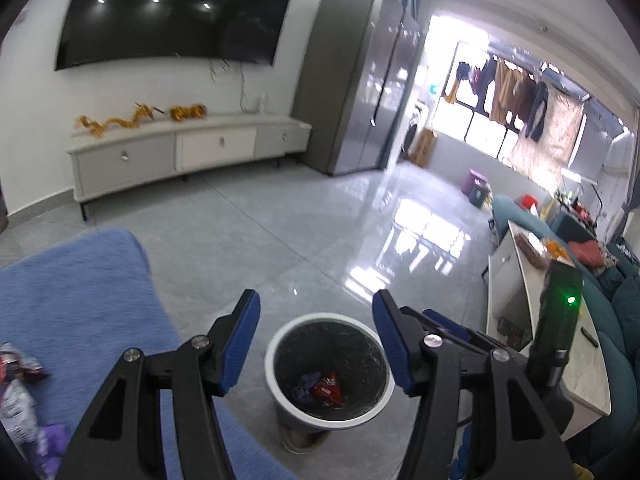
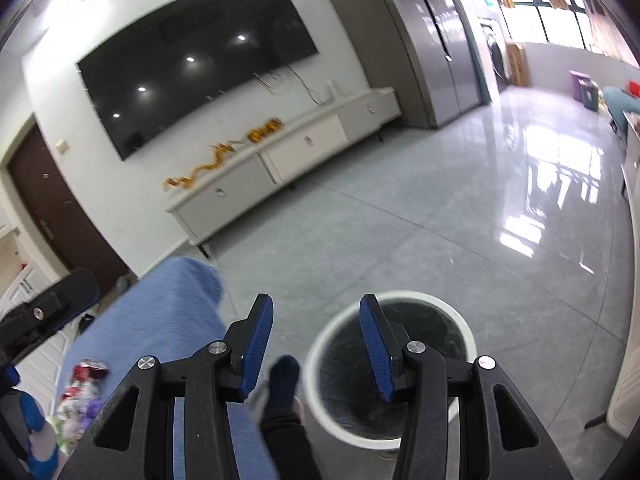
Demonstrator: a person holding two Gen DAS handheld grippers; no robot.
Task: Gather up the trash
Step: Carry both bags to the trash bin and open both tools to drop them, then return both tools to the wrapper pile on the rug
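Over on the left, some shiny wrappers (image 1: 18, 396) lie on the blue blanket (image 1: 80, 300); they look like snack bags, though they are blurry at the edge. Next comes the left gripper (image 1: 316, 340), its jaws spread wide with nothing between them, above the white bin (image 1: 272, 344) on the floor. Down inside sit a red wrapper (image 1: 328, 389) and a purple one (image 1: 302, 385). Further right, the right gripper (image 2: 316, 344) is wide apart and empty too, just beside the bin. My guess is a drop is finished, so next a gripper must swing back left and pinch another wrapper.
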